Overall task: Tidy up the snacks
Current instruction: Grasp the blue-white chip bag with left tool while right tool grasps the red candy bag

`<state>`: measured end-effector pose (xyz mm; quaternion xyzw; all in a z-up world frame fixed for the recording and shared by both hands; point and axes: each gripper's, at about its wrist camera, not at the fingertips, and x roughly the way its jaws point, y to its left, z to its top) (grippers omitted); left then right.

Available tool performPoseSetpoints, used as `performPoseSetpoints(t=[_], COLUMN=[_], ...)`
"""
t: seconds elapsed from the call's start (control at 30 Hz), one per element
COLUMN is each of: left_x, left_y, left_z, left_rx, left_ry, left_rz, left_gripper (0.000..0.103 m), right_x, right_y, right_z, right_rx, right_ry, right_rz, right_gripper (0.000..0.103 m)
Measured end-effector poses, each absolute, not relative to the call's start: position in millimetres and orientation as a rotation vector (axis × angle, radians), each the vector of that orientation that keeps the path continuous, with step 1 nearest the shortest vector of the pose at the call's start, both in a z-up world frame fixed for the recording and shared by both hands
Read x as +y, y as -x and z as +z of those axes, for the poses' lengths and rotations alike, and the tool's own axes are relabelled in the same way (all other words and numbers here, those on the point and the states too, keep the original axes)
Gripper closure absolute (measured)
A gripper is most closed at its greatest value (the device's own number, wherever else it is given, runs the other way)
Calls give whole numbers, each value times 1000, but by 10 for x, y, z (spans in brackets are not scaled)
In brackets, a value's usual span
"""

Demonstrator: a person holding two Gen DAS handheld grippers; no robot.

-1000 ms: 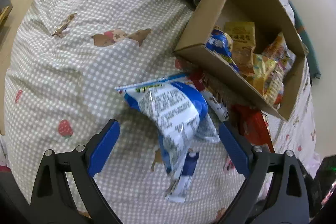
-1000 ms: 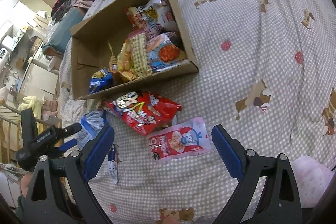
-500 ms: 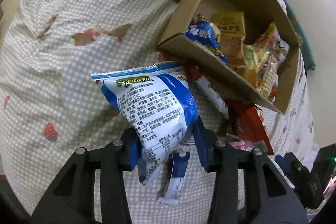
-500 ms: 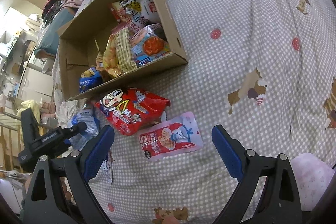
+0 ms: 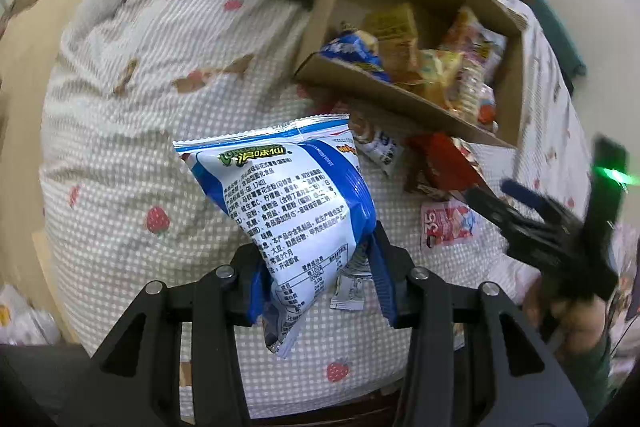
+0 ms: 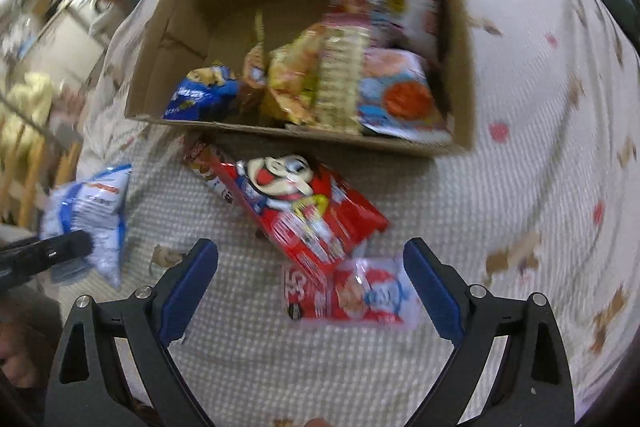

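Observation:
My left gripper (image 5: 320, 279) is shut on the lower part of a blue and white snack bag (image 5: 292, 203), which hangs lifted above the bed. The same blue and white bag (image 6: 92, 215) shows at the left edge of the right wrist view. A cardboard box (image 5: 400, 99) with several snack packs lies beyond it. My right gripper (image 6: 310, 287) stands open over a small red and white pouch (image 6: 360, 297), beside a large red snack bag (image 6: 304, 207). In the right wrist view the cardboard box (image 6: 256, 139) sits just past the red bag.
Everything lies on a checked bedspread (image 5: 132, 155) with strawberry and bear prints. A small white sachet (image 5: 348, 293) lies under the lifted bag. A slim red and white pack (image 6: 208, 171) sticks out by the box. Furniture and clutter (image 6: 44, 39) stand off the bed's left side.
My left gripper closed on the blue and white bag and lifted it off the bed. My right gripper swung over toward the red bags, bringing the small pouch between its fingers.

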<state>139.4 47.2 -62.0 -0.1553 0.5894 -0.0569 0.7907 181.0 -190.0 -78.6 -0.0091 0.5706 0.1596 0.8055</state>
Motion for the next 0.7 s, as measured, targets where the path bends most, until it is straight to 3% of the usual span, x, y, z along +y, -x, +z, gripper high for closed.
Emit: performPoseSetpoints(t=[0.13,0.33,0.57,0.7], left_x=[469,434,390,412], left_y=[-1350,-1403,-1453,-1459], left_z=[-643,-786,-821,-832], left_rx=[1251,1257,1255,1254], left_ry=[301,258,246,244], left_rz=[-115,-61,-39,-23], left_gripper=[63,63,63,63], right_x=[-1766,-1711,-1646,-1729], right_y=[-1863,-1989,-1976,-1949], right_z=[-891,-972,-1014,-982], right_rx=[1203,1209,1204,1198], right_ry=[103,115,132,98], right_rz=[344,335,347,360], right_gripper=[17,23,52,60])
